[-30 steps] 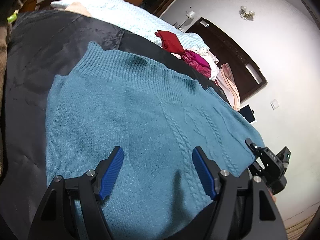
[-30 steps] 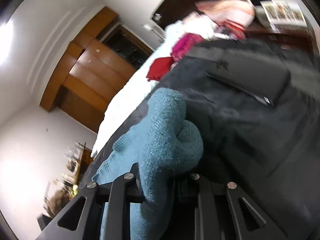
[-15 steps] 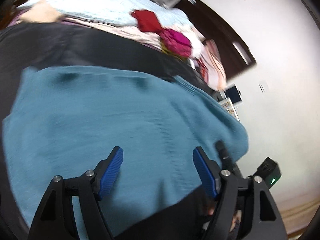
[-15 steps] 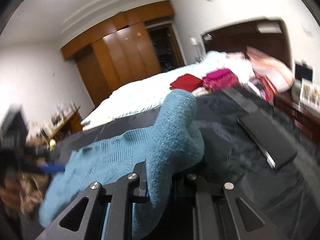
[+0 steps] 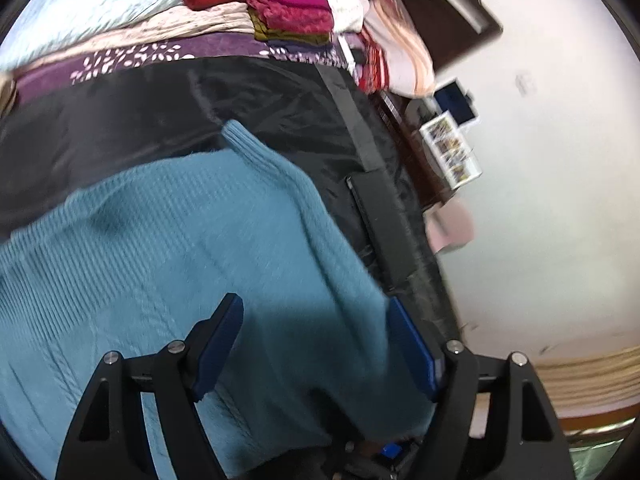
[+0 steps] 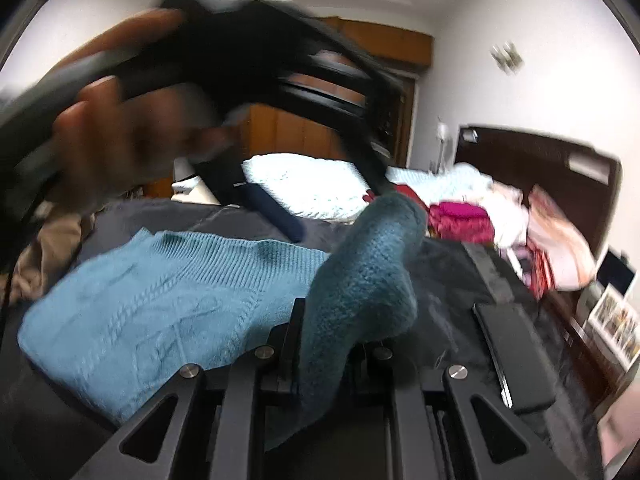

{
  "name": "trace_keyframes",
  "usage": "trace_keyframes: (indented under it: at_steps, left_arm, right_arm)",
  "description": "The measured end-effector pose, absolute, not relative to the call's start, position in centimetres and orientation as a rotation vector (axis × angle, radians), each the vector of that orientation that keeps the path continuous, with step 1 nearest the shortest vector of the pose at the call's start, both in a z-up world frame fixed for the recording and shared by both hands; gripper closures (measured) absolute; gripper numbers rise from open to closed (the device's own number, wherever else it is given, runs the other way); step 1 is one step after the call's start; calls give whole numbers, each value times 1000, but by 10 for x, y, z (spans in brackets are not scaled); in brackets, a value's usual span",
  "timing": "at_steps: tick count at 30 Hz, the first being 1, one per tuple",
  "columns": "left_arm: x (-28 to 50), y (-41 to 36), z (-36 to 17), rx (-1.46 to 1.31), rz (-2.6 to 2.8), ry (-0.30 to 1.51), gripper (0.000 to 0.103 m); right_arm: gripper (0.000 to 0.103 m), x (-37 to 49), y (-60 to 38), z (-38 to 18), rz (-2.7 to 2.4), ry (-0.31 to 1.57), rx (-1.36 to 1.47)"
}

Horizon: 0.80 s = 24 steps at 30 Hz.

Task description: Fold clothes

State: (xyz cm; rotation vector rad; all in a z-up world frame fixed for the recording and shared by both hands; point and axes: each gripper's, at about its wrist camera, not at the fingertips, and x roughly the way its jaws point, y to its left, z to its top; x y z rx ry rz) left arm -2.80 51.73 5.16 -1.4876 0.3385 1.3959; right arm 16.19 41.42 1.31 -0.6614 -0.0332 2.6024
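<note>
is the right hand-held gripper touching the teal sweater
Touching: the right wrist view shows the right hand-held gripper shut on a bunched part of the teal sweater.

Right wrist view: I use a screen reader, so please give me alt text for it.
The right gripper is shut on a bunched fold of a teal knit sweater, most of it spread on a dark cover. A blurred hand holds the left gripper above it; folded clothes lie behind.
</note>
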Motion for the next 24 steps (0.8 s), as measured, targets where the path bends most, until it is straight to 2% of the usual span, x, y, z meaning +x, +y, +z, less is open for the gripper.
trace_keyframes:
  at_steps: [12,15,16,17,18,21,24]
  left_arm:
    - [-7,545,31,-1486,1420,665,24]
    - [4,555,25,-1421,1450,814,25]
    - [5,557,21,-1410,1462,855,29]
    - [6,558,17,-1401,1476,898,49]
    - [7,560,14,-1399,1466,926,64]
    - [6,558,13,-1374,1460,940,75]
    - [-3,548,18,-1373,1470,888,78]
  right_arm:
    - [86,154,359,1,2617,-418,-646]
    - [86,152,358,-2,2619,-421,-658]
    - [86,152,359,-2,2619,-413,-660]
    - [86,152,360,-2,2618,-405,-661]
    - [86,152,362,-2,2617,-397,-662]
    - [86,152,368,-5,2630,-351,-682]
    - [86,154,374,-5,2641,-300,-675]
